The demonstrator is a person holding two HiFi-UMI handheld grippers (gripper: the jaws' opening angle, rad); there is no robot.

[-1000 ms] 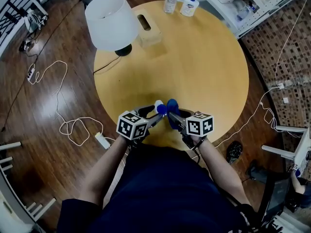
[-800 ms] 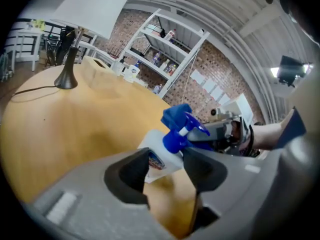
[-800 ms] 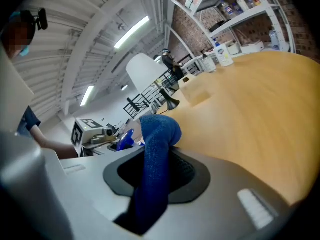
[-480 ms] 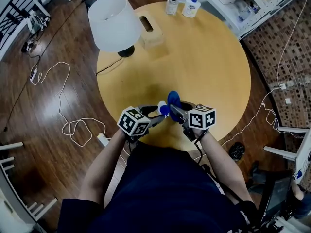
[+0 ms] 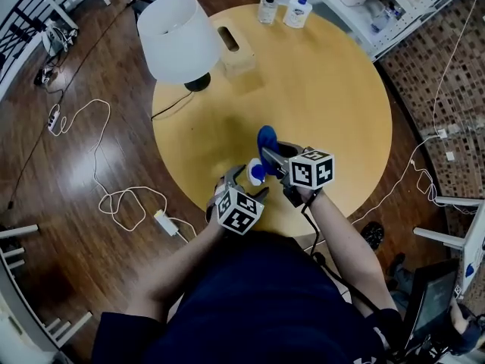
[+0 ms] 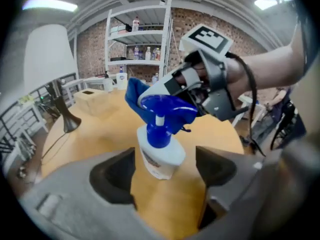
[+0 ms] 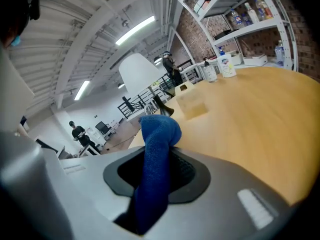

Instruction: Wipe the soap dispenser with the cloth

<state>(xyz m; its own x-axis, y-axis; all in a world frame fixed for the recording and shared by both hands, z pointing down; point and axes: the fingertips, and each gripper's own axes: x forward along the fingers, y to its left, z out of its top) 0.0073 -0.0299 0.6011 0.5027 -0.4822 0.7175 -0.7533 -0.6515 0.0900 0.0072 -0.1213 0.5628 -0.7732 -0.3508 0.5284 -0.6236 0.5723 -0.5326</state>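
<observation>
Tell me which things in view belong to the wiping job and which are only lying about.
Job in hand:
soap dispenser, between the jaws of the left gripper, which have just opened
blue cloth, clamped in the right gripper

Lying about:
lamp
wooden box
clear bottle
white pump bottle

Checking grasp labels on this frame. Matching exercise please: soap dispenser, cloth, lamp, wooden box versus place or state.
1 soap dispenser
2 cloth
3 lamp
4 wooden box

A clamped in the jaws of the right gripper
B far side of the table, white shade
C between the open jaws of the left gripper, pads clear
D right of the lamp, slot on top

Pairs: 1-C, 2-A, 3-B, 4-D. The left jaws have just been opening, the dispenser between them.
</observation>
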